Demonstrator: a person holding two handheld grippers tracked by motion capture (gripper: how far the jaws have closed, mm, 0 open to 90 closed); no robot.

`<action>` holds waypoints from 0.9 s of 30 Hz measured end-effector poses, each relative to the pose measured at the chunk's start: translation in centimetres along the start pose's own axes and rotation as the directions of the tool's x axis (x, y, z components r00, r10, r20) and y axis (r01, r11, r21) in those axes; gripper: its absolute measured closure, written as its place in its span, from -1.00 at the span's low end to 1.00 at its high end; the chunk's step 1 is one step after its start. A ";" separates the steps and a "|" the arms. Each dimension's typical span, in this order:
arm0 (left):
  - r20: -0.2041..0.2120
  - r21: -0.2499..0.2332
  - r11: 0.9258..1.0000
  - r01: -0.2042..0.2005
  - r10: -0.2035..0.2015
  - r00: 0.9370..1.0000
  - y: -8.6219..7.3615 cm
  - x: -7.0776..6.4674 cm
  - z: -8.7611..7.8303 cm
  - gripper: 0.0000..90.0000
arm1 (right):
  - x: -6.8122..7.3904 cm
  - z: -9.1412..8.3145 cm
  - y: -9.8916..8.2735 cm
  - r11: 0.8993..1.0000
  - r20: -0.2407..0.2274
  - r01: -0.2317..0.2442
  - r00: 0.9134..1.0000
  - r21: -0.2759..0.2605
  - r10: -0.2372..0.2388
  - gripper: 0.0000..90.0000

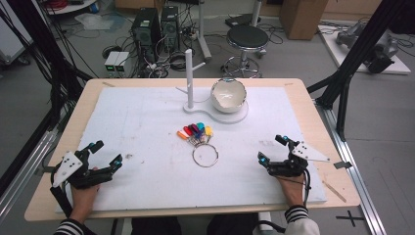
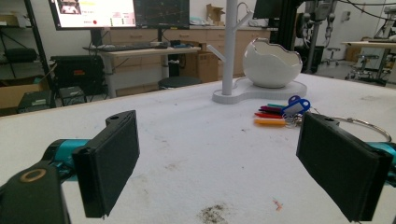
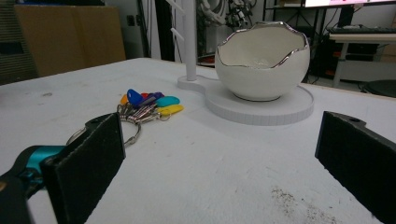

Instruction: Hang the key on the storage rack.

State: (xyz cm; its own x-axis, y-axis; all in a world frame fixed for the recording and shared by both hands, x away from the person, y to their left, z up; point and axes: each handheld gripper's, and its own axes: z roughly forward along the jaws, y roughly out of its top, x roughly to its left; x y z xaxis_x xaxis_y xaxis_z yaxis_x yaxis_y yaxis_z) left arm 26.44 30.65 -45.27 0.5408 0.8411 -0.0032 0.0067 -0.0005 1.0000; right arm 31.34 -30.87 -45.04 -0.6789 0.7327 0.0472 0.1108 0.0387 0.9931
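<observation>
Coloured key tags on a metal ring, lying mid-counter, to be picked up.
Both the left gripper and right gripper are held released near the front edge; the ring should be pinched at its bare wire, clear of the tags.

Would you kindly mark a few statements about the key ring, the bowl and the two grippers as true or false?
1. The key ring with its coloured tags lies flat on the table. True.
2. The bowl hangs from the white stand. False: it sits on the stand's flat base, beside the post.
3. The left gripper holds the key ring. False: its jaws are open and bare, apart from the ring.
4. The right gripper has open jaws with nothing between them. True.
5. The bowl's rim is jagged like a cracked eggshell. True.
</observation>
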 end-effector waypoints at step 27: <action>0.001 0.002 1.000 0.001 -0.001 1.000 0.0 0.0 0.0 -0.70 | -0.1 0.3 2.4 0.999 -0.041 -0.046 0.998 0.013 0.047 -0.98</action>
State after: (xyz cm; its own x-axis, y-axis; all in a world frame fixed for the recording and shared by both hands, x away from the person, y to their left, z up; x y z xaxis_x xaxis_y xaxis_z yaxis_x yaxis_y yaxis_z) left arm 26.44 30.66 -45.26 0.5417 0.8406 -0.0040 0.0087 -0.0009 1.0000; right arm 31.91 -30.61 -42.73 -0.7023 0.7051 0.0980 0.1513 0.0133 0.9884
